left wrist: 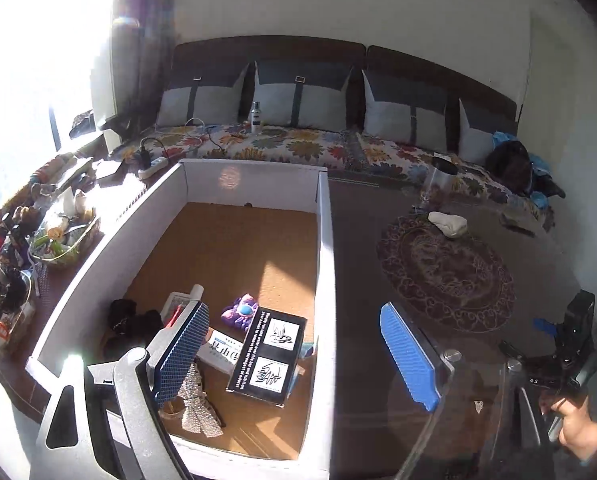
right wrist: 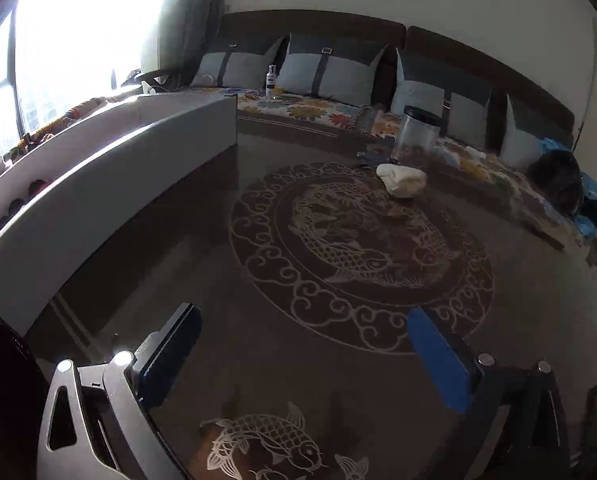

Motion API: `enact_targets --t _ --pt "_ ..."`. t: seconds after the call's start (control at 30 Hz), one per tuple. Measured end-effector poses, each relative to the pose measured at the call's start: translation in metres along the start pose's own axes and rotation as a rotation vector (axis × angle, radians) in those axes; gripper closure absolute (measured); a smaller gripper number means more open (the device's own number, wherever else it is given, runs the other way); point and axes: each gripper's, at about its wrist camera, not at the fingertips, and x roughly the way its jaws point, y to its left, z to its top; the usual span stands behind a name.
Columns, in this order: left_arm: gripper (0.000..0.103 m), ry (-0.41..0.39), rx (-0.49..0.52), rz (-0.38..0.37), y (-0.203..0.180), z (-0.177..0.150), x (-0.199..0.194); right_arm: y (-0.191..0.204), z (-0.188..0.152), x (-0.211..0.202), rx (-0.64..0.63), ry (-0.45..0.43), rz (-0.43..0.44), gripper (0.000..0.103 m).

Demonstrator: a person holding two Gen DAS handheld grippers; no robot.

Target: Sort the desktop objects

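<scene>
Handling: crumpled white soft cloth [right wrist: 401,181] on dark glass counter [right wrist: 170,248]; light, limp; pinch its raised middle
Grippers: left gripper [left wrist: 294,350], right gripper [right wrist: 304,360] both released, empty

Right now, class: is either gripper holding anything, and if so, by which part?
Nothing is held. The left gripper stands open above the white box, and the right gripper stands open over the patterned table.

Harsh sunlight floods through a window [right wrist: 78,28] at far left of the jaws, beside a dark curtain [right wrist: 190,12]. Ahead, a dark-backed sofa [left wrist: 338,56] with grey cushions [left wrist: 300,98] and a floral cover [left wrist: 298,146] lines a pale wall [left wrist: 378,0].
</scene>
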Motion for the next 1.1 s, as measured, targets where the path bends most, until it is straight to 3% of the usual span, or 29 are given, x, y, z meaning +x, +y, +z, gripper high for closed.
enact_targets --t 0.07,0.17,0.3,0.4,0.6,0.8,1.1 --pt "0.005 -0.007 0.025 -0.077 -0.042 -0.002 0.005 -0.052 -0.028 0.011 0.102 0.066 -0.064 0.0" --pt "0.005 0.057 0.058 -0.161 -0.102 -0.013 0.036 -0.112 -0.057 0.013 0.262 0.087 -0.125 0.0" --pt "0.005 0.184 0.094 -0.14 -0.159 -0.048 0.11 -0.155 -0.065 0.013 0.418 0.114 -0.127 0.0" --pt "0.005 0.266 0.107 -0.108 -0.183 -0.066 0.161 -0.157 -0.068 0.017 0.413 0.134 -0.133 0.0" --pt "0.005 0.268 0.194 -0.04 -0.211 -0.071 0.204 -0.148 -0.067 0.027 0.349 0.151 -0.134 0.0" --pt "0.005 0.284 0.193 -0.03 -0.211 -0.068 0.225 -0.144 -0.067 0.032 0.324 0.163 -0.13 0.0" --pt "0.0 0.267 0.183 -0.062 -0.211 -0.072 0.225 -0.143 -0.066 0.033 0.324 0.163 -0.134 0.0"
